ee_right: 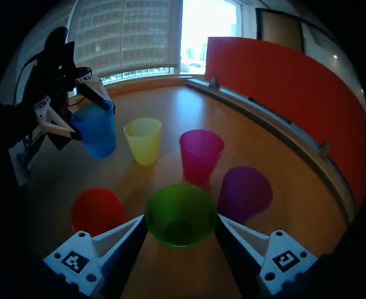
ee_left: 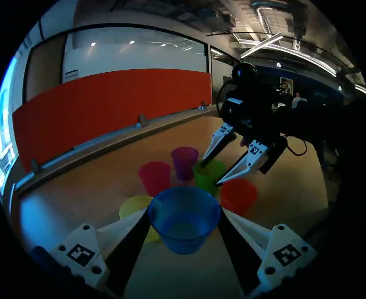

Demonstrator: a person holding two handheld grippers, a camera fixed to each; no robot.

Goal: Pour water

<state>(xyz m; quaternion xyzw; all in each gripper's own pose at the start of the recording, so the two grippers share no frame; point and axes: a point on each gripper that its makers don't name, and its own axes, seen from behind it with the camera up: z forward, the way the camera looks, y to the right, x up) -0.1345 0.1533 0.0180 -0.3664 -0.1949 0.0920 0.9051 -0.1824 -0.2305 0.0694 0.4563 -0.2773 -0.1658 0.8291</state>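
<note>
Blue cup point(ee_left: 184, 219), closest to the lens in the left gripper view, sits clamped between the two fingers of the left gripper point(ee_left: 184, 212), one finger pressed on each side of its wall. A pale sheen low inside it may be water, though this cannot be told for sure. Right gripper view: green cup point(ee_right: 180, 214) foremost, with the right gripper point(ee_right: 180, 217) closed on it, a finger against either flank. Four further cups stand on the wooden table point(ee_right: 263, 149) between the two held ones: red cup point(ee_right: 97, 210) just beside the green one, purple cup point(ee_right: 245, 192) on its other side, pink cup point(ee_right: 201, 154) and yellow cup point(ee_right: 143, 139) beyond, the yellow nearest the blue. The group occupies the middle of the table, apart from the edge lined by a red partition point(ee_right: 292, 84). Seen from the right gripper view, the blue cup is held just beside the yellow cup without touching it; whether its base meets the table cannot be told. A window point(ee_right: 133, 35) rises behind the table's far edge.
</note>
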